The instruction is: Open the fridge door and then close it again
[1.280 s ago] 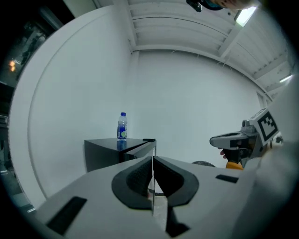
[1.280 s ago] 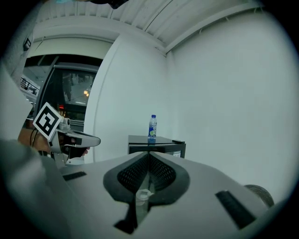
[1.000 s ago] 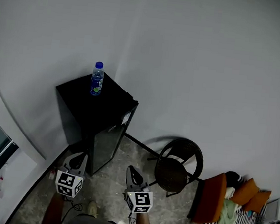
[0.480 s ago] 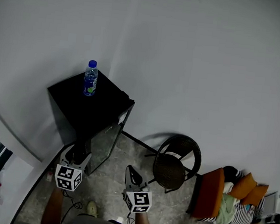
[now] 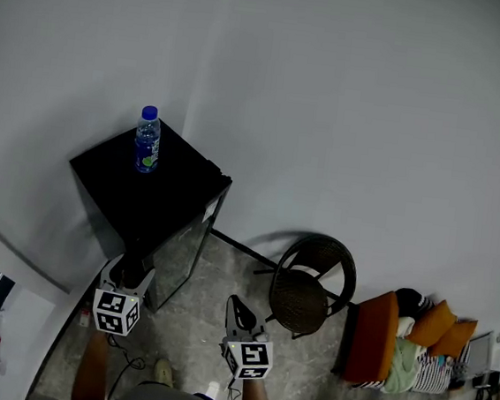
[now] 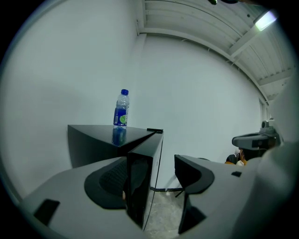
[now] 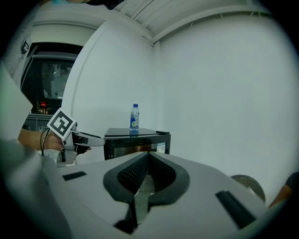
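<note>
The fridge (image 5: 148,200) was glossy black, its top mirroring the clear plastic bottle (image 5: 147,142). The wall (image 5: 359,91) looked matt white, the floor (image 5: 188,326) speckled polished stone, the chair (image 5: 297,302) dark weave.

Clearance by the fridge (image 5: 148,197)
Floor (image 5: 211,275) open at 12 o'clock; fridge blocks 11 o'clock, bottle (image 5: 147,140) on its top; chair (image 5: 309,295) stands at 1 o'clock, walls (image 5: 348,116) behind both.

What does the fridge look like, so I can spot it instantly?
Look where the white walls meet the stone floor, left of the round dark chair. The fridge is a small black box standing there. It alone carries a blue-capped water bottle on its flat top.
</note>
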